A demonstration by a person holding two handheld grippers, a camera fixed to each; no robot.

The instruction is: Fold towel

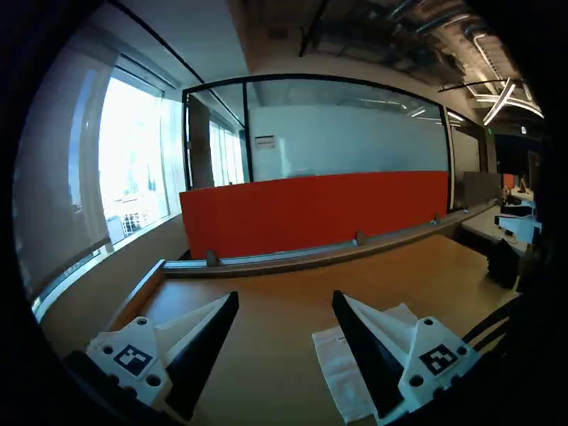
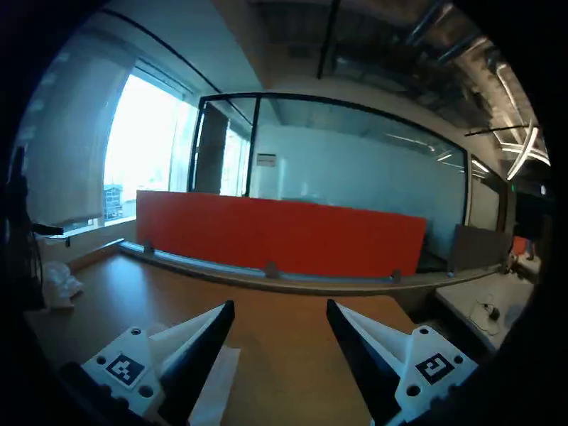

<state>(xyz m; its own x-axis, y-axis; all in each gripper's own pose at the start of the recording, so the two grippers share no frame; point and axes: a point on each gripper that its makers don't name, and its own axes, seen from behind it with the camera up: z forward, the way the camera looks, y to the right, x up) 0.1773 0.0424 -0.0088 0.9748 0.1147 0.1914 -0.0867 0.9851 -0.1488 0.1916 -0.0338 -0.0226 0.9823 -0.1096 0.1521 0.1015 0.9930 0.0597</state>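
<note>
A white towel [image 1: 344, 362] lies flat on the wooden table [image 1: 284, 312], partly under the right finger of my left gripper [image 1: 285, 298]. That gripper hovers above the table, open, with nothing between its fingers. In the right gripper view a corner of the same white towel [image 2: 216, 387] shows beneath the left finger of my right gripper [image 2: 280, 305]. This gripper is open too and holds nothing. Both point toward the far edge of the table.
An orange divider panel [image 1: 319, 209] stands along the table's far edge on a grey rail [image 1: 284, 259]. A crumpled white cloth [image 2: 60, 280] lies at the far left. Dark objects [image 1: 505, 263] sit at the right. Windows [image 1: 131, 170] line the left wall.
</note>
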